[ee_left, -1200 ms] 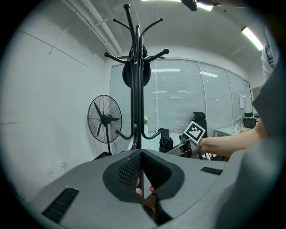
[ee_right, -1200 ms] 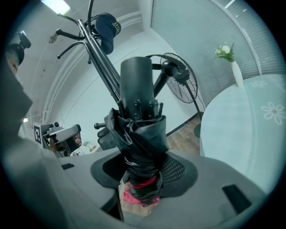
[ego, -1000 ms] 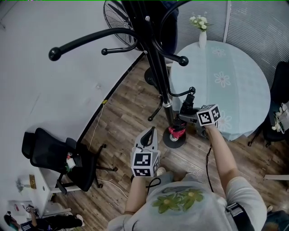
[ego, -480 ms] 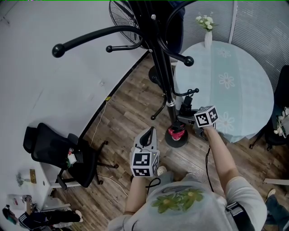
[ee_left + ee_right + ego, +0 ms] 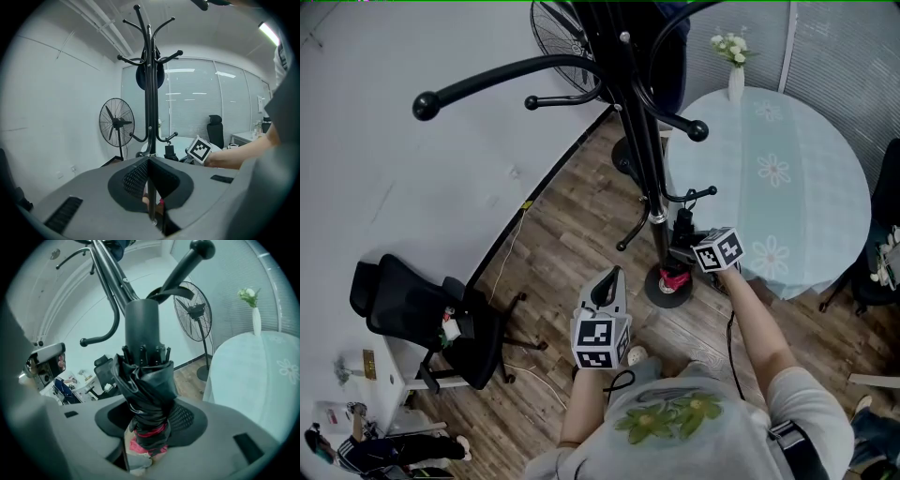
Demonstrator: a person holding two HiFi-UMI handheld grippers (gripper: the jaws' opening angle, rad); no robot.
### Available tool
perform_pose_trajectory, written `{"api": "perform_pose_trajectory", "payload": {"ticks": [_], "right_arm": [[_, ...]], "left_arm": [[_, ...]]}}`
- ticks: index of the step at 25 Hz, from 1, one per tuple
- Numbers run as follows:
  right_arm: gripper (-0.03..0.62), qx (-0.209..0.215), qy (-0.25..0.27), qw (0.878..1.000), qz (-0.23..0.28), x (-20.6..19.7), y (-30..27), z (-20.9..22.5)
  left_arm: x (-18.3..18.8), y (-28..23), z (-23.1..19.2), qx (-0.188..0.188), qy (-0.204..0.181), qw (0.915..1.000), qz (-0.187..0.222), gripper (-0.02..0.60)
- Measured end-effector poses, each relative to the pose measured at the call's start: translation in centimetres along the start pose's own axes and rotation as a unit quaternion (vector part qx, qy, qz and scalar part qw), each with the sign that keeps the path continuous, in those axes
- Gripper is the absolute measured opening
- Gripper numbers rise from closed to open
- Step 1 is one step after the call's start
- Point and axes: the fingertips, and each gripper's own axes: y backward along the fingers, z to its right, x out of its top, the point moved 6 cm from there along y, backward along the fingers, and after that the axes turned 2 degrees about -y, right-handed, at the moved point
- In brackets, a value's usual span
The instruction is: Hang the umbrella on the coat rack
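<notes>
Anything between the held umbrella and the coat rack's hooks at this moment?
Nothing visible. The right gripper clamps the folded umbrella beside the coat rack pole, and only open air separates it from the nearest low hook.

One umbrella [image 5: 147, 380], one coat rack [image 5: 639, 141], one fan [image 5: 116, 123]

No text or label can be read.

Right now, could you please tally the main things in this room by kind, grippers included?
Coat rack: 1
Umbrella: 1
Fan: 1
Round table: 1
Flower vase: 1
Office chairs: 2
Grippers: 2
Total: 9
</notes>
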Motion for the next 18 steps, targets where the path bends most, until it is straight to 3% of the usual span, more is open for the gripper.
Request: {"api": "perform_pose_trajectory", "payload": {"ticks": [10, 18], "right_arm": [[0.210, -0.072, 0.016, 0.997, -0.004, -1.3, -0.8, 2.1], [0.212, -0.097, 0.013, 0.995, 0.001, -2.2, -1.4, 3.2]], "left_arm": [[-0.1, -0.2, -0.6, 0.000, 0.000, 1.0000, -0.001, 0.002], [-0.4, -0.7, -1.0, -0.008, 0.000, 1.0000, 0.000, 0.002]]}}
